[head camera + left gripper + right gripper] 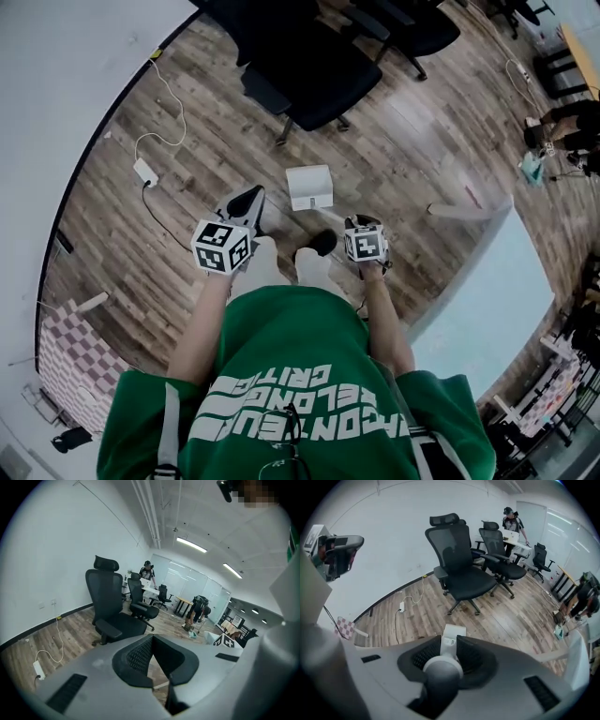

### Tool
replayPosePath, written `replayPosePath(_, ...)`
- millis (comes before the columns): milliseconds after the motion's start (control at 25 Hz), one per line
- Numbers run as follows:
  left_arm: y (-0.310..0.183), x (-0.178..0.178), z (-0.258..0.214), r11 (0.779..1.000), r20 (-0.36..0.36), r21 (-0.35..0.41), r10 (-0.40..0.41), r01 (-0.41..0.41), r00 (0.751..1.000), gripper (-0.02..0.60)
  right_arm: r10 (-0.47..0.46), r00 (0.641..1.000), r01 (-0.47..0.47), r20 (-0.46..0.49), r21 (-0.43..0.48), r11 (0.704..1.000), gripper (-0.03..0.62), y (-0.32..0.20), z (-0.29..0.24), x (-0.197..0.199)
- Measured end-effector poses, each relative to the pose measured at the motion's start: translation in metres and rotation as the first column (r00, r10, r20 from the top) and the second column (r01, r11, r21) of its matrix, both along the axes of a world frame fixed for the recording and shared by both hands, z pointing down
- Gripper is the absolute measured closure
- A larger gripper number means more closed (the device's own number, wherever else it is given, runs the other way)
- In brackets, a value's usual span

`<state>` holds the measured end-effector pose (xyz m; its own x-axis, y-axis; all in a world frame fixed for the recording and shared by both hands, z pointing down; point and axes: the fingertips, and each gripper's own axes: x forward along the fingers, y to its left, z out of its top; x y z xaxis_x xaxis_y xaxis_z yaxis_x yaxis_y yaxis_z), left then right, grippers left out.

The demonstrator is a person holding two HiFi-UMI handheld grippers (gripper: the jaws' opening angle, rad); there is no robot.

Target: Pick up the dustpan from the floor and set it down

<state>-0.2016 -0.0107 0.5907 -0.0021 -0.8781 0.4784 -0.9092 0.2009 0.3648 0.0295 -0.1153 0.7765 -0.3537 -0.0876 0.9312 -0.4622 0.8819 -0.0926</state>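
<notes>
- The rounded handle [443, 667] of the dustpan [309, 187] was clamped between the half-parted jaws of the right gripper [446, 638].
- Its long axis followed the jaws, with the pan end pointing down at the wood floor [394, 131], possibly touching it.
- The left gripper [152, 637] was closed and empty.

Green shirt [309, 375], white lettering [309, 412]; grey shoulder straps [169, 422]; pale trousers [261, 267].

Taking the nearest office chair [314, 70] as my mark: the dustpan [310, 186] is just before it, toward me; the power strip [145, 172] lies on the floor [122, 248] to its left; the surface [478, 300] stands off right.
</notes>
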Motion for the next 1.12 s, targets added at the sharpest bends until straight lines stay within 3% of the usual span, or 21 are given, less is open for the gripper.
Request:
replayPosePath(280,0.044,-0.037,0.005,0.999,-0.016,-0.011,-0.047,0.047,0.999,0.58,-0.062,0.997,0.063,-0.054,0.015,0.998,0.484,0.013,0.017,-0.05)
replayPosePath(560,0.066,-0.064,0.012,0.999,-0.038,-0.01,-0.035,0.034,0.999,0.58,-0.082,0.991,0.084,-0.108,0.014,0.996,0.484,0.04,0.055,-0.07)
replayPosePath(760,0.069,-0.079,0.017,1.0,-0.053,-0.003,0.002,-0.002,0.999,0.58,-0.098,0.984,0.105,-0.146,0.042,0.994,0.482,0.043,0.06,-0.075)
replayPosePath(920,0.066,-0.087,0.019,0.998,-0.07,0.004,0.055,-0.055,0.996,0.58,-0.123,0.99,0.13,-0.068,0.117,0.985,0.479,0.034,0.053,-0.09)
replayPosePath(1120,0.066,-0.099,0.032,0.993,-0.103,0.02,0.12,-0.119,0.987,0.58,-0.105,0.989,0.12,-0.108,0.141,0.983,0.401,0.043,0.041,-0.089)
